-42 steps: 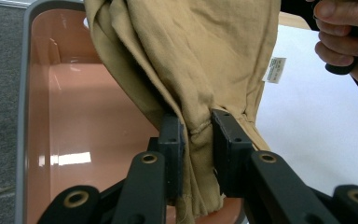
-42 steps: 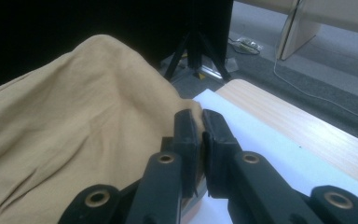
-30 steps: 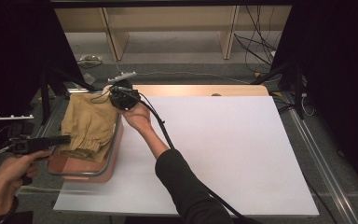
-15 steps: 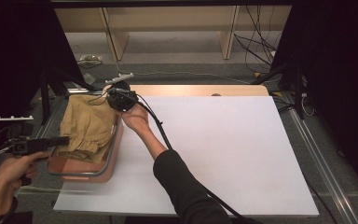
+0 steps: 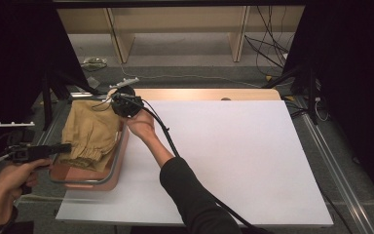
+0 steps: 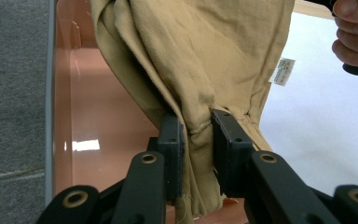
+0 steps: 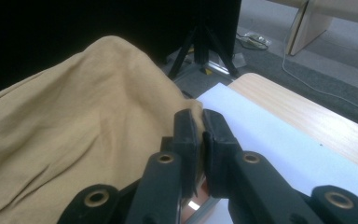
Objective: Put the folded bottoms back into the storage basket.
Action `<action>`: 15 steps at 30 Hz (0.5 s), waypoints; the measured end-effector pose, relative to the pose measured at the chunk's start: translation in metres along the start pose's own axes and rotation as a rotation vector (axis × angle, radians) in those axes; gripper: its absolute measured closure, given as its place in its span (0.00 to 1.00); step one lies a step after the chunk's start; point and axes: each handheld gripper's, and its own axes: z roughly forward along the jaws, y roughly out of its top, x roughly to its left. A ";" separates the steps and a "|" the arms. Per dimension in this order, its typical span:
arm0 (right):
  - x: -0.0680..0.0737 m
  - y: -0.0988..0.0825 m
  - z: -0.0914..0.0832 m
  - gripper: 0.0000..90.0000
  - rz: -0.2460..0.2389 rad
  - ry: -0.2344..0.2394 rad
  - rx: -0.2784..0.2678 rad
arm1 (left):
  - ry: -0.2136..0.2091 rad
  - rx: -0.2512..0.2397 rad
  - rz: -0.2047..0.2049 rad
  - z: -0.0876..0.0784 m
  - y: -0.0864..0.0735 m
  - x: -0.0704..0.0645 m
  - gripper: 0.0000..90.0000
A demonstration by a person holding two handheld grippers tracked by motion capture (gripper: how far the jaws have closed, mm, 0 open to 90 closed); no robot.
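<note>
Tan garment (image 5: 91,132) lies bunched over the pink tub (image 5: 108,183) at the table's near-left. Left gripper (image 6: 198,140): jaws clamped on a gathered fold at its near edge. Right gripper (image 7: 200,135): jaws pinched tight on the far edge. Step in hand, as I judge it: lifting the garment out. Next calls for raising both together, then carrying it right to the white sheet (image 5: 233,161).

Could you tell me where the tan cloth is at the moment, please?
In the high view the tan cloth hangs over the pink tub at the table's left edge, pinched between the left gripper at its near end and the right gripper at its far corner.
</note>
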 end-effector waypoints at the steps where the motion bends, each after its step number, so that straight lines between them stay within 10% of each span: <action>1: 0.000 0.000 0.001 0.95 0.001 0.001 0.001 | 0.000 0.002 0.001 0.000 0.000 0.000 0.82; 7: 0.001 -0.001 0.002 0.93 0.004 0.005 0.005 | -0.004 0.008 -0.002 0.000 -0.001 0.002 0.82; 11: -0.003 0.001 0.000 0.51 0.069 0.063 0.008 | 0.040 0.011 -0.007 0.001 -0.001 0.004 0.52; 15: -0.006 0.004 -0.007 0.45 0.074 0.071 -0.008 | 0.068 -0.018 0.003 0.000 0.000 0.003 0.48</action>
